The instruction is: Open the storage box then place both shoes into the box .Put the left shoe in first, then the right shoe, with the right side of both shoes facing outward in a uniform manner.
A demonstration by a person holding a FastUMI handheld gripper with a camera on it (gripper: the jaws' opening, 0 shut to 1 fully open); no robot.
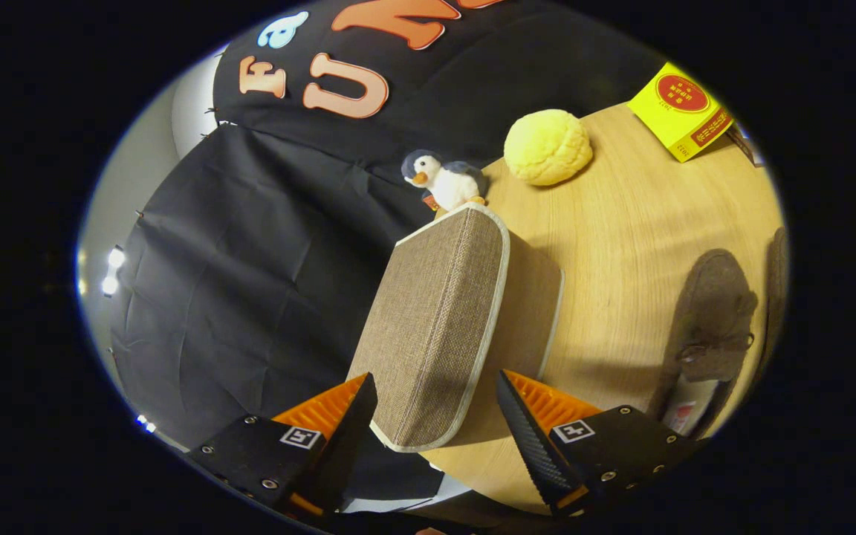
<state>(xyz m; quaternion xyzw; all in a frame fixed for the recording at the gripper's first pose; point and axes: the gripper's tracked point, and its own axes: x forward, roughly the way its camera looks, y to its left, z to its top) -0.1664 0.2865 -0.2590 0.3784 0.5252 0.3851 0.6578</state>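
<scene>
A brown woven storage box with pale trim stands on the wooden table, and the whole scene looks rolled sideways. Its lidded top face points toward the black cloth wall. My gripper is open, and its two fingers straddle the near corner of the box's lid. One finger sits close against the top face; the other stands a little off the box's side. A brown suede shoe lies on the table beyond that second finger, opening toward me. A second brown shoe lies just past it, mostly cut off.
A plush penguin stands at the box's far end, near the table edge. A yellow bun-shaped toy and a yellow carton sit farther back on the table. Bare wood lies between the box and the shoes.
</scene>
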